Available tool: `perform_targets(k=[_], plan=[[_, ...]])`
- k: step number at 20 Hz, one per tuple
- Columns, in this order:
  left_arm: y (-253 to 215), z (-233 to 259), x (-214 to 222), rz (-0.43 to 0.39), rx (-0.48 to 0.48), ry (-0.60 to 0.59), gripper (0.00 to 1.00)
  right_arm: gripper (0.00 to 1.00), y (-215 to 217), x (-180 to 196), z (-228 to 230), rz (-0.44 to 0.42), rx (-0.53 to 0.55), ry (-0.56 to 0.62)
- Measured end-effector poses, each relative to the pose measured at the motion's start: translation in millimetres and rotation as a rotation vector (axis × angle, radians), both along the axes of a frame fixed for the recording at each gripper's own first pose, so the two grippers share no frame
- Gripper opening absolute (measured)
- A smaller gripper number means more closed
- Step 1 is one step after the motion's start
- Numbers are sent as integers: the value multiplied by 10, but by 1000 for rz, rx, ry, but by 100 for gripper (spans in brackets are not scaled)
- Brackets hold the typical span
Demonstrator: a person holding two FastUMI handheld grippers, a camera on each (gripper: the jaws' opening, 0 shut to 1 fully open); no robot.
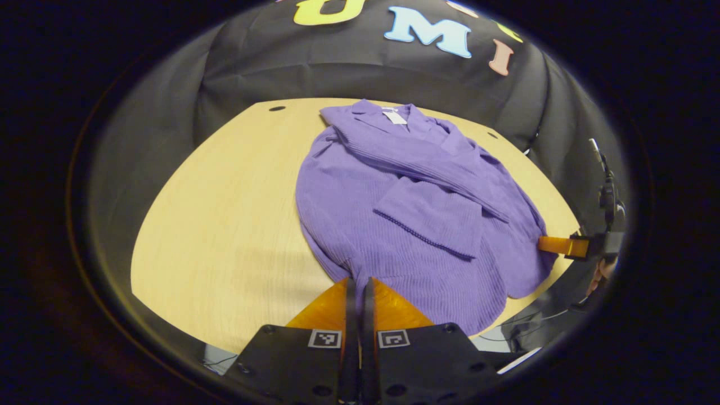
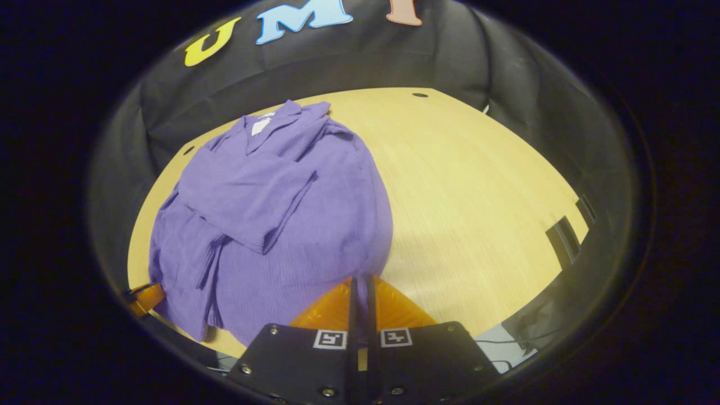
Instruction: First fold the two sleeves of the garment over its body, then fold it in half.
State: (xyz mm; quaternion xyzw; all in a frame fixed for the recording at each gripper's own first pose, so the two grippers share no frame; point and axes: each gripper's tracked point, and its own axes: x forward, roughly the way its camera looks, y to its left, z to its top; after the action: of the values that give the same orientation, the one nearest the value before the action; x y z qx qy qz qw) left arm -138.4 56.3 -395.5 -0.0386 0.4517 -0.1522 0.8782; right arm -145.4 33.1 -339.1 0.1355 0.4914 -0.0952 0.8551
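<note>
Both tongs are sitting at the near hem of the purple ribbed knit garment (image 1: 394, 202), one at each lower corner. Left tongs (image 1: 356, 279), in the left gripper view, are showing their fingers pressed together with the tips right at the hem's edge; whether a fold of fabric is lying between them I cannot tell. Right tongs (image 2: 360, 277), in the right gripper view, are likewise pressed together at the opposite corner of the hem, and again a pinch cannot be confirmed.

Running away from both tongs, the garment's long axis is pointing from hem to collar, the collar lying toward the black cloth wall (image 1: 349, 73). Both sleeves are lying folded across the body, one overlapping the other, so judging by this the half fold is what is left: hem carried forward onto the collar, both hands equally near.

Supporting it all, the pale wooden bench (image 1: 225, 225) is lying flat and bare on either side of the garment, inside the cloth-walled booth.
</note>
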Motion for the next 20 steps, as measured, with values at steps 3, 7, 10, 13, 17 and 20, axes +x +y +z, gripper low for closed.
perform_targets(k=[3, 7, 10, 13, 17, 20], plan=[[-76, 80, 77, 38, -89, 37, 10, 2, 38, 33, -17, 21, 22, 12], [-173, 390, 207, 52, -167, 6, 9, 2, 83, 159, 215, 19, 103, -42], [-253, 773, 433, 43, -199, -58, 9, 1, 75, 393, 530, 6, 179, -123], [-387, 1112, 756, 30, -204, -124, 8, 1, 9, 725, 858, 6, 221, -205], [-585, 1535, 1248, 46, -230, -204, 9, 2, -22, 1178, 1194, 52, 254, -284], [-707, 1819, 1614, 69, -246, -263, 9, 1, -51, 1563, 1411, 80, 275, -332]])
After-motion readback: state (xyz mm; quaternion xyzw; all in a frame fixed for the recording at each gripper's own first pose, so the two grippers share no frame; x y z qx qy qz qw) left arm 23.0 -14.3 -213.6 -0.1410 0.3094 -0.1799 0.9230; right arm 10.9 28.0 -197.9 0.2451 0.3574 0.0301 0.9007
